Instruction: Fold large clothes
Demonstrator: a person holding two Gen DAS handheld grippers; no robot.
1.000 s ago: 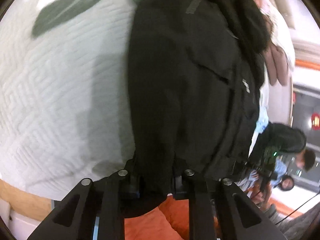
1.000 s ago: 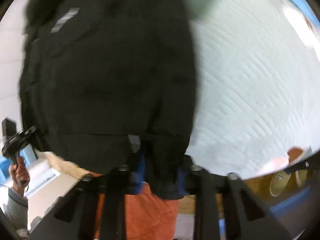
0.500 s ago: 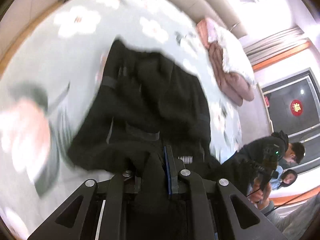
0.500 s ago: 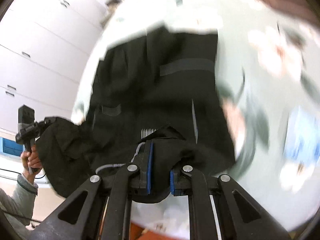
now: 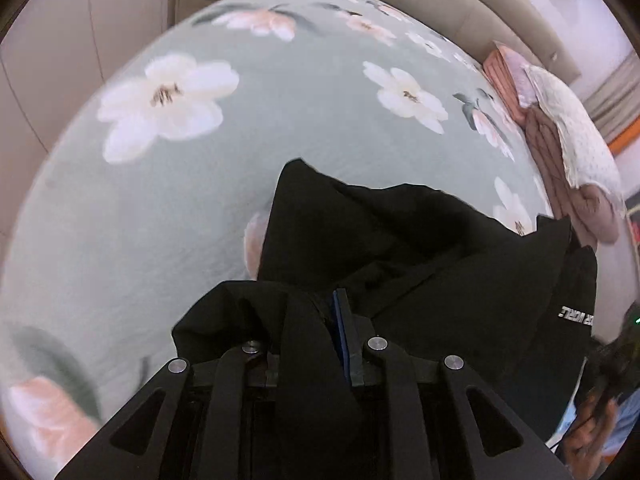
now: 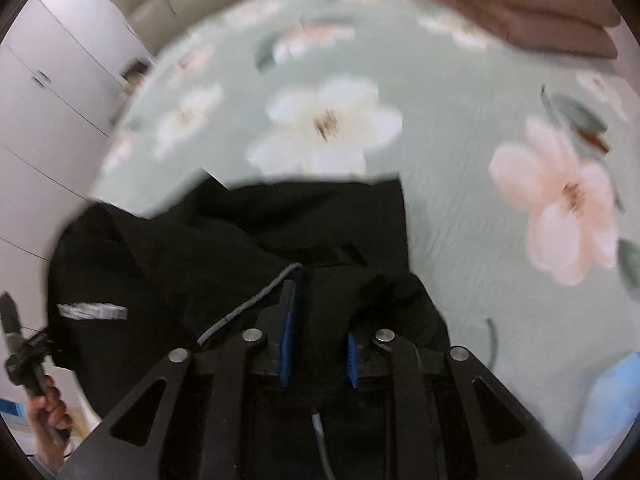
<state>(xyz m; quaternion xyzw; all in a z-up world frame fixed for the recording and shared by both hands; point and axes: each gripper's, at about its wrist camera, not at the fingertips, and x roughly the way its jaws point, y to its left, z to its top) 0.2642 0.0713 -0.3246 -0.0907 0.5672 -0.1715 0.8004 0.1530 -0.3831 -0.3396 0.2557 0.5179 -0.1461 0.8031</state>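
Observation:
A black jacket [image 5: 420, 240] lies bunched on the pale green floral bedspread [image 5: 200, 200], a white-lettered label showing at its right side. My left gripper [image 5: 324, 300] is low over the jacket's near edge. Its jaws are opening, with a fold of black cloth still pinched against the blue pad. In the right wrist view the jacket [image 6: 280, 220] spreads to the left, with a grey drawcord. My right gripper [image 6: 320, 288] has its jaws opening too. Its blue pads stand a little apart and black cloth fills the gap.
Pink and white folded bedding [image 5: 560, 160] is piled at the bed's far right by the beige headboard [image 5: 460, 4]. White wardrobe doors [image 6: 48, 100] stand to the left. A person's hand [image 6: 44, 404] holds a black device beside the bed.
The jacket hung from both grippers beside the white quilted bed edge; both have swung forward and it now rests on the floral bedspread. The right pads have spread wider.

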